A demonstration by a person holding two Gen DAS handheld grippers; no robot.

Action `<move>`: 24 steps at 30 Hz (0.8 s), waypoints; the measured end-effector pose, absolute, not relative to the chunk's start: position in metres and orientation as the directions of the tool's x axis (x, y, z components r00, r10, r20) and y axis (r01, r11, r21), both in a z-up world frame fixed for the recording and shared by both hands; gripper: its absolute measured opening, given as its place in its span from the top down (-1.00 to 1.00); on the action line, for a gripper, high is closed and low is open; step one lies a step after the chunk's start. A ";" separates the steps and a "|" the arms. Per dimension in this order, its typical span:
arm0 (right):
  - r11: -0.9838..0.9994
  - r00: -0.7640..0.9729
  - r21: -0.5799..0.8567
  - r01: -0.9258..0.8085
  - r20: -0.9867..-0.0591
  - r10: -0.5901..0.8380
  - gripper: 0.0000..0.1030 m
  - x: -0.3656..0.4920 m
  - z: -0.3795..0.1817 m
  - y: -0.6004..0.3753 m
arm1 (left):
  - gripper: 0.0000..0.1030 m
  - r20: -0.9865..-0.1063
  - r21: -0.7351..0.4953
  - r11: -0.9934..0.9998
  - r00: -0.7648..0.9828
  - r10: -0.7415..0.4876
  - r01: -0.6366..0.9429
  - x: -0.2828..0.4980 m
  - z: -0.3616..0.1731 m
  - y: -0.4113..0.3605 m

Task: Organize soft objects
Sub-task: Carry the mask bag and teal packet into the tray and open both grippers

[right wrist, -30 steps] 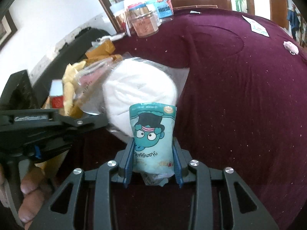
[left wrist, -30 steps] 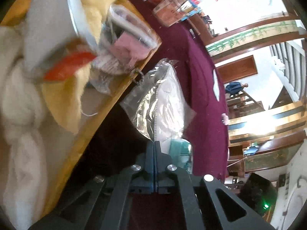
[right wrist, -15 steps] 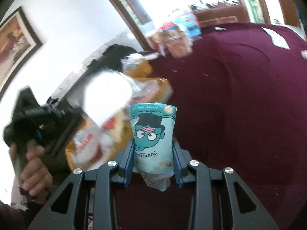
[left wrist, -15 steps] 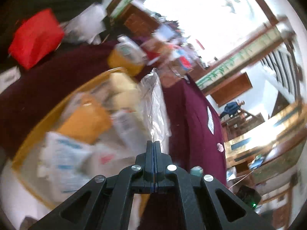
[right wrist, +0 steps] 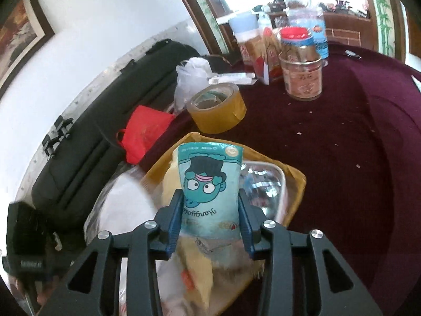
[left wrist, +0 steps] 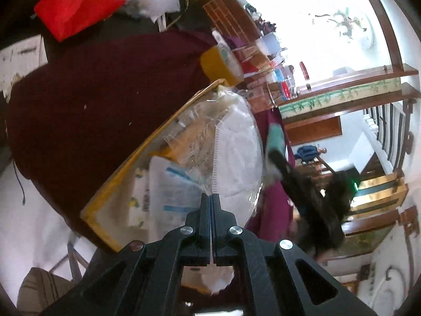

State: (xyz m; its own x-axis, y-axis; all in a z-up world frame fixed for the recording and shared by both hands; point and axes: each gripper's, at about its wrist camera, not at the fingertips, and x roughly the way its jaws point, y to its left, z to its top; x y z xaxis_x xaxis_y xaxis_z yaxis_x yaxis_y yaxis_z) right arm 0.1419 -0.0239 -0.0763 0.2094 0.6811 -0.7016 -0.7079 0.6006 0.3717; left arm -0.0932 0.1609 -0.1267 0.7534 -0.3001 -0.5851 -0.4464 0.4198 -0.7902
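My right gripper has the teal cartoon pouch upright between its blue pads, and the jaws are opening, so the hold is loosening right above the yellow tray. My left gripper is pinched fully together on the edge of the clear bag with the white mask, which hangs over the same tray. The tray looks heaped already. My worry: the pouch may land on the pile and slide off onto the maroon tablecloth, or the dangling bag may snag it.
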 end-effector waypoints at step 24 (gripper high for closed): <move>0.628 0.302 0.439 -0.642 -0.608 0.734 -0.46 0.052 -0.066 -0.096 | -0.92 -0.623 -0.217 0.854 0.741 0.251 -0.473 -0.089 -0.078 0.072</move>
